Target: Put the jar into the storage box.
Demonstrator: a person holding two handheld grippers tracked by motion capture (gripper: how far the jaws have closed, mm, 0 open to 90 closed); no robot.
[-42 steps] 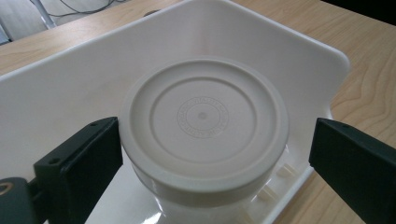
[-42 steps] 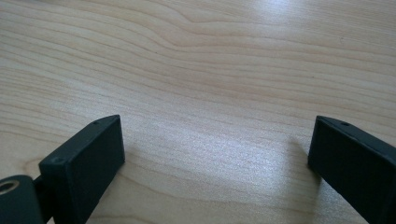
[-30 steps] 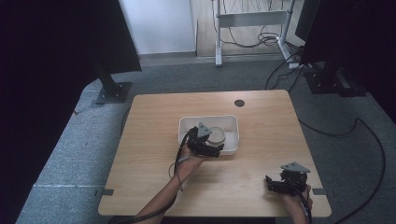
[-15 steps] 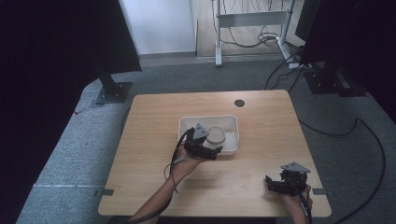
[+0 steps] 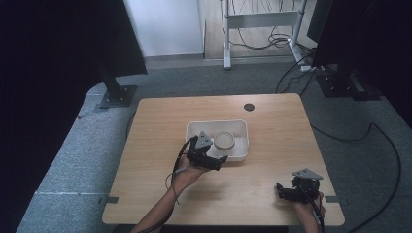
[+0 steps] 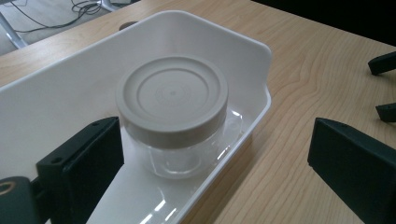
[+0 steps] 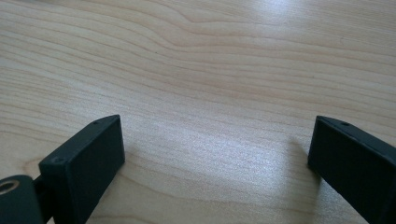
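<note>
Clear jar with cream lid, upright in white tray, straight ahead of left tongs, spread wide, one side already inside. Right tongs far off on table, spread too, holding nothing.

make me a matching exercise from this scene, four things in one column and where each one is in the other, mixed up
Things
1. jar
2. white tray
3. left gripper
4. right gripper

Places
a. open, over bare wood near the table's front right corner
b. at the tray's near edge, jaws wide, one over the tray and one over the table
c. in the middle of the wooden table
d. upright inside the tray, lid on

Pairs: 1-d, 2-c, 3-b, 4-a
</note>
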